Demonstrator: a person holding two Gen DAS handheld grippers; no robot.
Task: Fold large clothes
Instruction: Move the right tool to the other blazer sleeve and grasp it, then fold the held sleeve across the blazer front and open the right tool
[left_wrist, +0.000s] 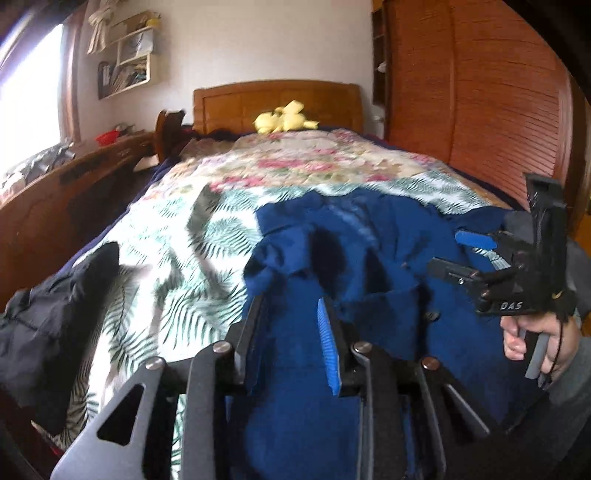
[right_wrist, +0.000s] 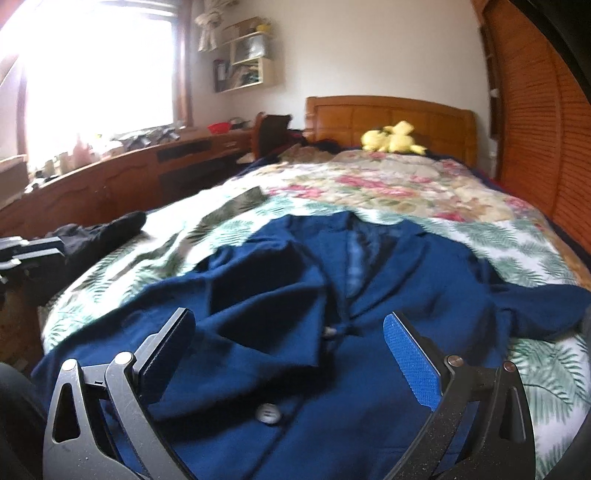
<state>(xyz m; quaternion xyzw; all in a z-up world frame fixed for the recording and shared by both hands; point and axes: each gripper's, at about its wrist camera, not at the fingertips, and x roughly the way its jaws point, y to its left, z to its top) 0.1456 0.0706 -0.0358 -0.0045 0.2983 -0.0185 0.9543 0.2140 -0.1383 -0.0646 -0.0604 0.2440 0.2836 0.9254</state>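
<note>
A big blue coat (right_wrist: 332, 295) is lying on the bed (right_wrist: 535, 236), spread out with its front side up and its buttons (right_wrist: 268, 412) showing. One sleeve (right_wrist: 258, 291) is lying folded across the chest, at about ten o'clock from the middle button. The left gripper (left_wrist: 291, 328) is sitting low over the coat's edge with its jaws a little bit apart. Blue cloth is showing between them, but I cannot tell if the pads are pinching it. The right gripper (right_wrist: 291, 354) is hovering over the coat's middle with its jaws wide apart, holding nothing. In the left view it is floating at three o'clock, held by a hand (left_wrist: 543, 343). To do this step well, each gripper should be picking one clear edge of the coat, not a lump of cloth. Both should be grabbing at matching spots so the fold comes out straight. The other sleeve (right_wrist: 546, 306) is sticking out at three o'clock and needs folding in too. A black garment (right_wrist: 99, 232) is waiting at nine o'clock, and a yellow plush toy (right_wrist: 391, 138) is sitting up at twelve o'clock by the headboard (right_wrist: 388, 110), out of the way.
</note>
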